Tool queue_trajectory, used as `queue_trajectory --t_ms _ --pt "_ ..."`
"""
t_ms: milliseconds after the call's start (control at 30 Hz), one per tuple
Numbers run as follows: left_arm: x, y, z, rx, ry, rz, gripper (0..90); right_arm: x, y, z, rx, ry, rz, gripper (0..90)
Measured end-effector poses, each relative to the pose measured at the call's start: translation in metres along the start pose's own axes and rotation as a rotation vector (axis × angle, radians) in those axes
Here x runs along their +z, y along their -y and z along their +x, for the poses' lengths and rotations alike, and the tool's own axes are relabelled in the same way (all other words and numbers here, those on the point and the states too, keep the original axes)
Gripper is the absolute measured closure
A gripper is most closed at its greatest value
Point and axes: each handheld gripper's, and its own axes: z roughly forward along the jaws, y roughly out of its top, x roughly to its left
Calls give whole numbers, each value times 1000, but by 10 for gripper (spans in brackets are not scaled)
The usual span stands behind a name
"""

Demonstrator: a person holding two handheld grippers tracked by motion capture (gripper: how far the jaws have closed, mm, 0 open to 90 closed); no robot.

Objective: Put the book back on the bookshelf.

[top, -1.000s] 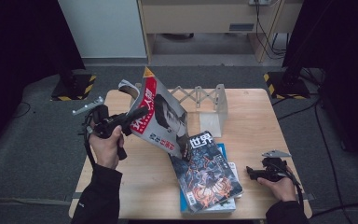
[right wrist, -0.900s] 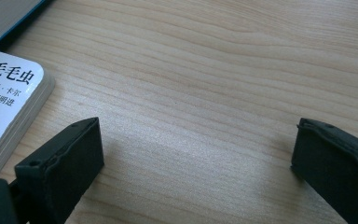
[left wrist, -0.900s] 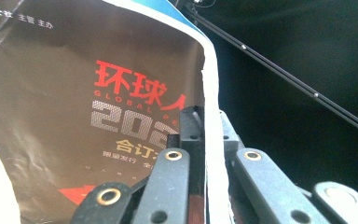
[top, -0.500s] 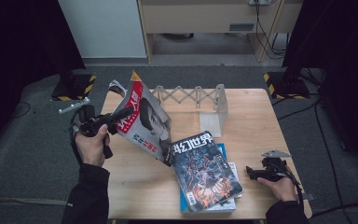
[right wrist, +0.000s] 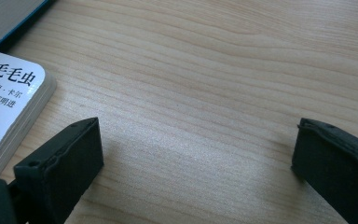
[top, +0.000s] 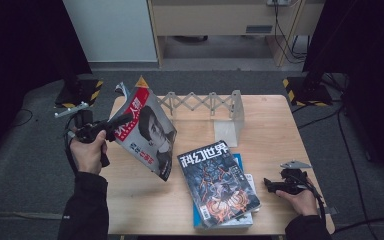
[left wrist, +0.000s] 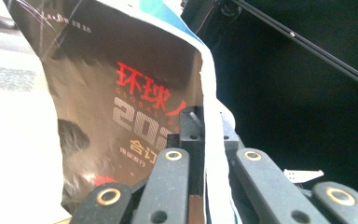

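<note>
Over the last second the magazine (top: 147, 131) with the red-and-black portrait cover has been carried away from the stack of books (top: 220, 187) toward the left edge of the desk (top: 260, 125), and it is now seen hanging over that edge, well apart from the science-fiction magazine (top: 217, 180) that lies on top of the stack. The folding metal book rack (top: 205, 107) at the back of the desk has not been moved, and the right hand has been kept in place. From this it is judged that the lift off the stack is done and that a placement elsewhere, possibly in the rack, is yet to come.

The magazine is held by the left tongs (top: 122, 122) at its upper left edge; in the left gripper view the cover (left wrist: 121, 112) is seen pinched between the closed jaws, with the page edge running up between them, and the sheet is tilted and slightly curled. The right tongs (top: 270, 184) are rested low on the desk near its right front corner, jaws wide apart with nothing between them; in the right gripper view bare wood lies between the tips, and a white paperback (right wrist: 9, 107) from the stack lies just beside the left one.
</note>
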Motion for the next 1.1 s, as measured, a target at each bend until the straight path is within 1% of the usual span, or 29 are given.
queue_trajectory --t_ms 67,100,167,267,433,500,567,600,633,667,800,833,867,900,967,1000,1033,1100 --pt "-1 -1 3 5 -4 -10 860 0 0 0 0 0 0 21" --pt "-2 -2 4 15 -12 -11 860 0 0 0 -3 1 -2 21" --pt "-1 -3 7 36 -25 -8 860 0 0 0 0 0 -1 21" --pt "3 -3 10 51 -42 -6 860 0 0 0 -3 0 -5 21" --pt "15 -3 14 70 -101 -4 860 0 0 0 -4 -1 -5 21" --pt "19 -2 16 72 -135 -6 860 0 0 0 -5 -1 -6 21" --pt "24 -2 19 86 -176 -6 860 0 0 0 -3 -2 -4 21" --pt "26 -2 19 87 -191 -7 860 0 0 0 -4 -3 -4 20" --pt "28 -2 20 100 -219 -9 860 0 0 0 -4 -4 -4 21" --pt "30 -2 21 109 -234 -13 860 1 0 0 -6 -4 -6 21" --pt "38 -3 23 134 -307 -49 860 1 0 0 -5 -6 -6 21" --pt "40 -4 23 157 -334 -51 860 1 0 0 -5 -7 -6 21" --pt "43 -4 23 170 -356 -56 861 1 0 0 -9 -7 -7 21" --pt "44 -5 24 172 -362 -56 860 1 0 0 -6 -8 -6 21" --pt "48 -5 24 189 -387 -69 861 1 -1 0 -7 -10 -5 21" --pt "50 -5 25 188 -392 -76 860 1 -1 0 -7 -9 -5 21" --pt "52 -4 26 189 -410 -86 861 1 -1 -1 -11 -11 -4 21" --pt "55 -4 27 183 -421 -103 861 1 -1 -1 -11 -11 -4 21"
